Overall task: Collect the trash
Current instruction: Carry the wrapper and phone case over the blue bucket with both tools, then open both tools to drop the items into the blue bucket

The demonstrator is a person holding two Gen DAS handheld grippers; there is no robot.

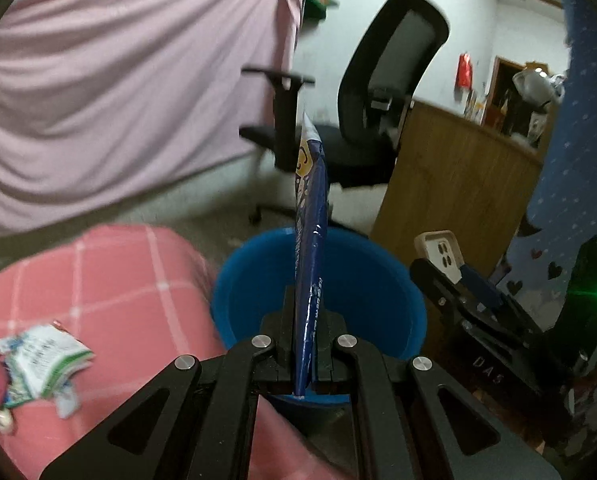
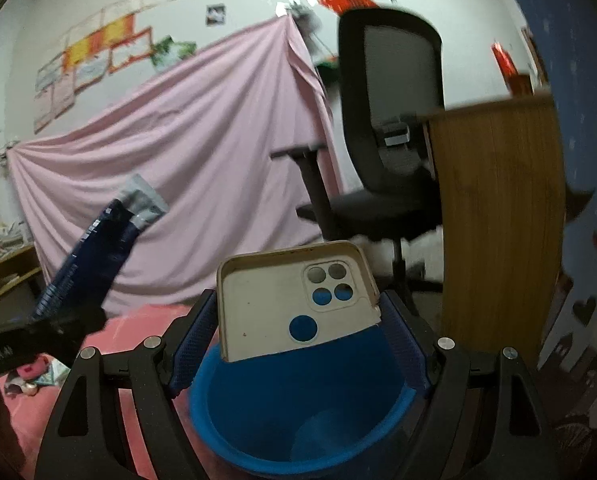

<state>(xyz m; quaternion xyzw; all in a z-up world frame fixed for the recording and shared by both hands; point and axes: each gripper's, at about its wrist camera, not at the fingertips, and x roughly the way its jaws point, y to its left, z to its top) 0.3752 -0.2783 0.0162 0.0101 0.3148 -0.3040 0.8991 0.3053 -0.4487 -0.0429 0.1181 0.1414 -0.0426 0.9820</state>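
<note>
Two finds hang over the near blue bin [image 2: 298, 420], ready to drop: left gripper [image 1: 302, 354] pinches a blue wrapper [image 1: 310, 240], right gripper [image 2: 298, 344] clamps a phone case [image 2: 294, 312].

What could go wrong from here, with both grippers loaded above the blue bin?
1. The blue wrapper stands tall and thin in the shut left gripper; released off-centre, it may catch the blue bin rim and fall out.
2. The phone case sits tilted between the right gripper fingers, so it could slip early.
3. Crumpled packets remain on the pink checked cloth and could be overlooked.
</note>
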